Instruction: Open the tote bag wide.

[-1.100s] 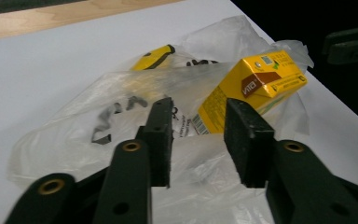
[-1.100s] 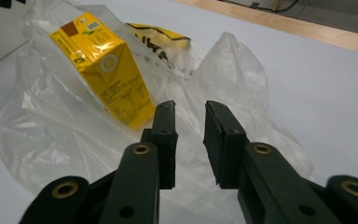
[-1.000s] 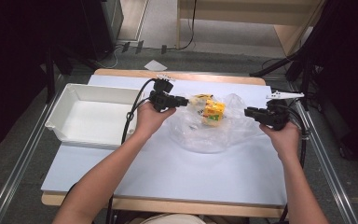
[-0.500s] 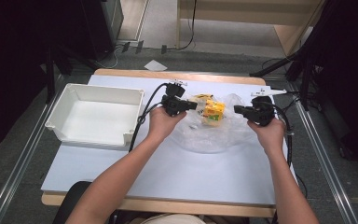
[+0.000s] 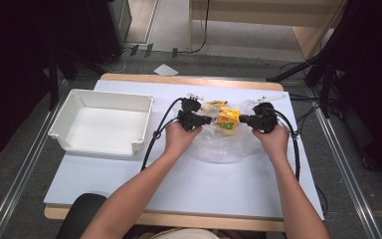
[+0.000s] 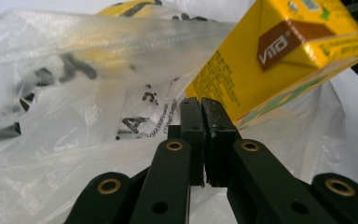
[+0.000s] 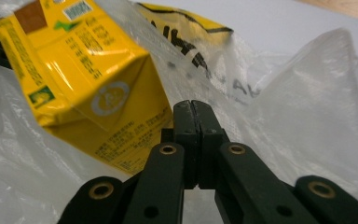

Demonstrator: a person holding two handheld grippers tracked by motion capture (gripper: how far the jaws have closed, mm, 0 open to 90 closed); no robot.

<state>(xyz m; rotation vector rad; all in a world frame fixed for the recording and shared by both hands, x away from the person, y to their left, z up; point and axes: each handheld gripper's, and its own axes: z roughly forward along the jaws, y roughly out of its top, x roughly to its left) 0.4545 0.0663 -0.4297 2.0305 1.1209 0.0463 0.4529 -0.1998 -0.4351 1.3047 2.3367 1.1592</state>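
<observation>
Jaws of both grippers closed against the plastic bag [image 5: 219,147] holding a yellow carton [image 5: 227,118].

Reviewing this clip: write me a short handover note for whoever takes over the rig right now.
Left gripper: jaws shut, at the plastic bag; whether film is pinched between them, I cannot tell.
Right gripper: jaws shut, at the bag's other side, same doubt.
Yellow drink carton: in the bag's mouth, between the two grippers, mid-table.
White bin: on the table's left side, nothing in it.
Done: both grippers are at the bag.
Left, probably: free the carton from the bag; perhaps move it to the bin.
</observation>
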